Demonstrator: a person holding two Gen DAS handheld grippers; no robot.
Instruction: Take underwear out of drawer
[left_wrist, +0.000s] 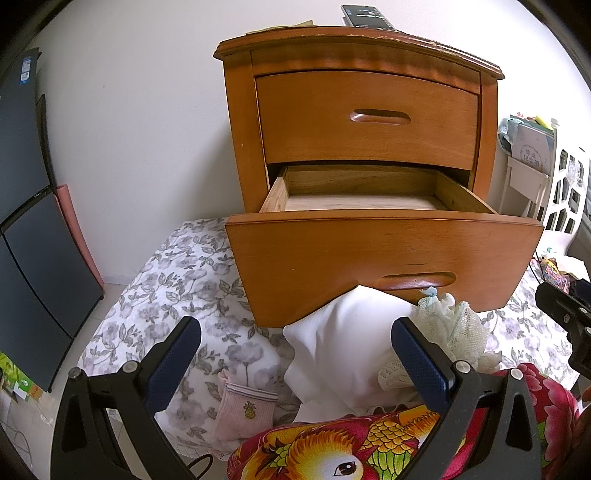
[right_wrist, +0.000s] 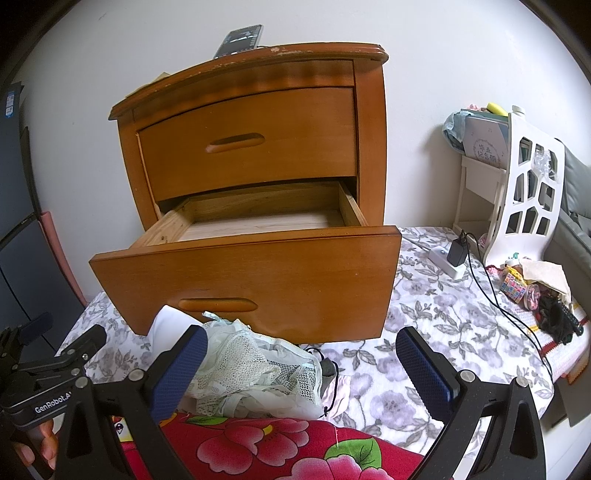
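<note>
A wooden nightstand stands on the floral bed sheet with its lower drawer (left_wrist: 384, 258) (right_wrist: 251, 269) pulled out; the part of its floor that shows is bare. White lacy underwear (left_wrist: 454, 328) (right_wrist: 251, 365) lies in a heap with a plain white garment (left_wrist: 347, 343) (right_wrist: 166, 325) on the sheet in front of the drawer. My left gripper (left_wrist: 295, 354) hangs open just before the white garment, holding nothing. My right gripper (right_wrist: 301, 362) is open too, its left pad beside the lace heap, its right pad over bare sheet.
A pink sock (left_wrist: 240, 410) lies on the sheet at the left. A red flowered quilt (right_wrist: 266, 443) covers the near edge. A charger with cable (right_wrist: 458, 254), a white rack (right_wrist: 528, 199) and small clutter sit at the right. A phone (left_wrist: 365, 16) rests on the nightstand top.
</note>
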